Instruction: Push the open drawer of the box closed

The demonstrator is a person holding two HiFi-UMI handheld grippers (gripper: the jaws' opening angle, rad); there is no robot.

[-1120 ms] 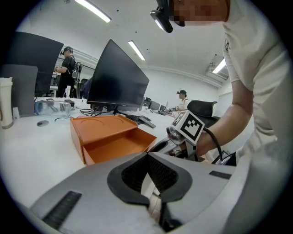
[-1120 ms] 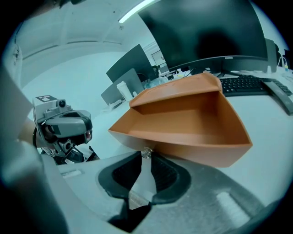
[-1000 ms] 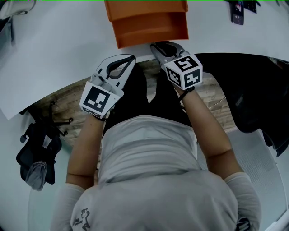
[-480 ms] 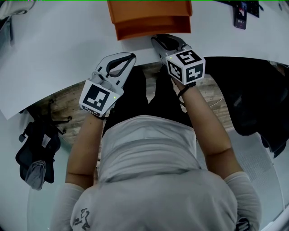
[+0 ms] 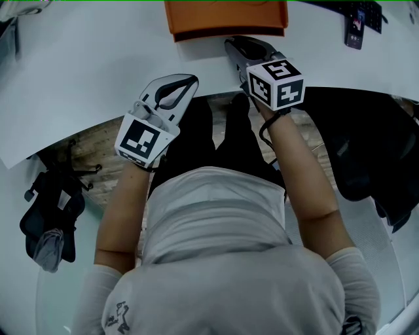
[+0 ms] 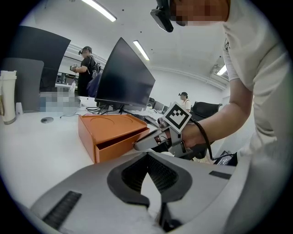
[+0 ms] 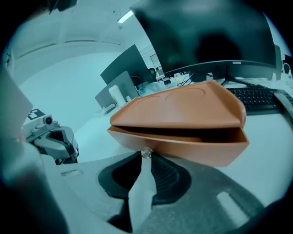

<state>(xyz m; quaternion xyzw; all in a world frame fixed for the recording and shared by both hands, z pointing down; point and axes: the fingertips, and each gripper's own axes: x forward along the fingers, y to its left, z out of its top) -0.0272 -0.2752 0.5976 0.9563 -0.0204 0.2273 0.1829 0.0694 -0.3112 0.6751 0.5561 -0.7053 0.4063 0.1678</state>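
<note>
orange plastic box on white table, its drawer a slit short of shut. right gripper jaws near-together, tips at small clear knob. left gripper pinched, empty. risk: box skids instead of drawer seating; tips slip off knob.

White table, orange box resting on it, keyboard behind

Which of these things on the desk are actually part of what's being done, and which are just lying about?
In the job: orange box; its part-open drawer; right gripper, tips at the drawer front.

Lying about: monitor; keyboard; phone; black bag; left gripper, touching nothing.
</note>
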